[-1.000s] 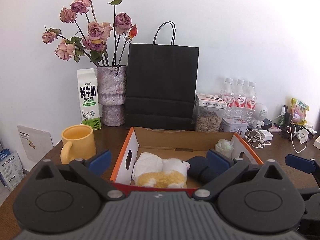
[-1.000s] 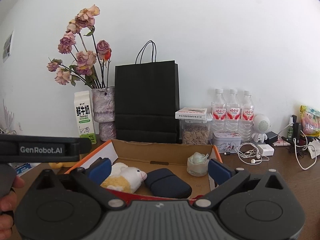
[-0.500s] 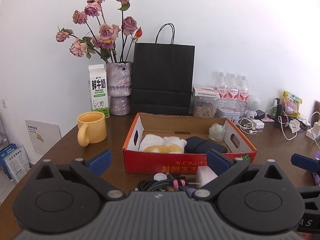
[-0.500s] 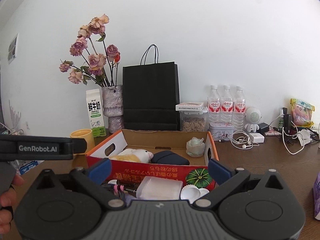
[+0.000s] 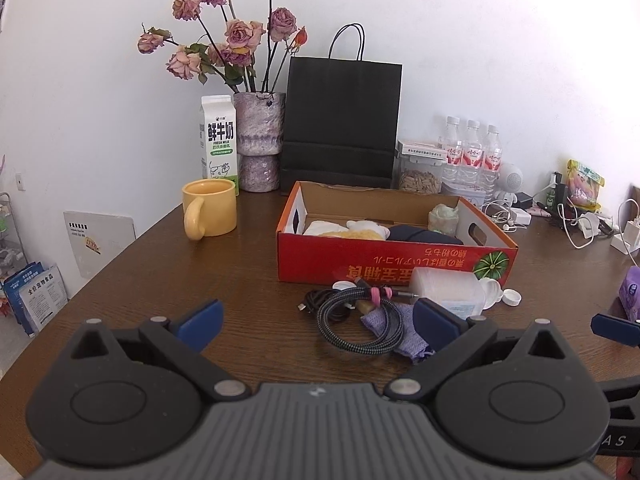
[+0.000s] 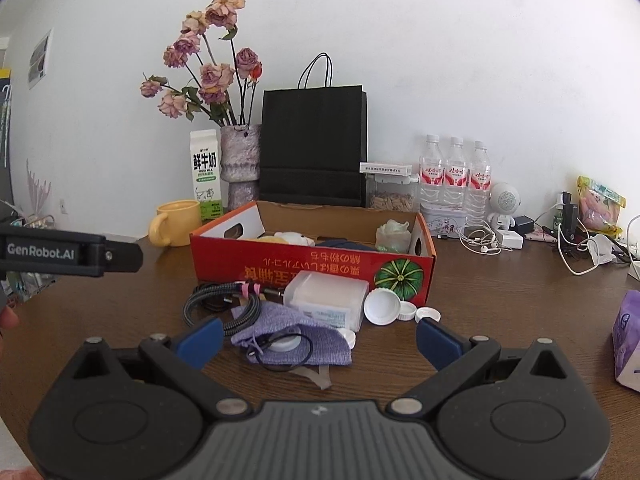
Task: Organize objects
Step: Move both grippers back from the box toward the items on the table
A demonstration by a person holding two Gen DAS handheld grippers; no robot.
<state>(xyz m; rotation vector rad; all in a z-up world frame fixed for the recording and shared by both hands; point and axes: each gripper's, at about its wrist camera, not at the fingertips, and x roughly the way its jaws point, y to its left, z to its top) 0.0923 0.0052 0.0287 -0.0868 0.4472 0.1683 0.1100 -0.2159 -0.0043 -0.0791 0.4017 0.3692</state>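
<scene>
With both sets of jaws wide and empty before the red box (image 6: pixel 312 268), we may drag the cable (image 6: pixel 224 304) when lifting the purple pouch (image 6: pixel 292 336) under it.

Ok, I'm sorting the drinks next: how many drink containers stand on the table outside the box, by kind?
Bottles: 3
Milk carton: 1
Mug: 1
Total: 5
</scene>
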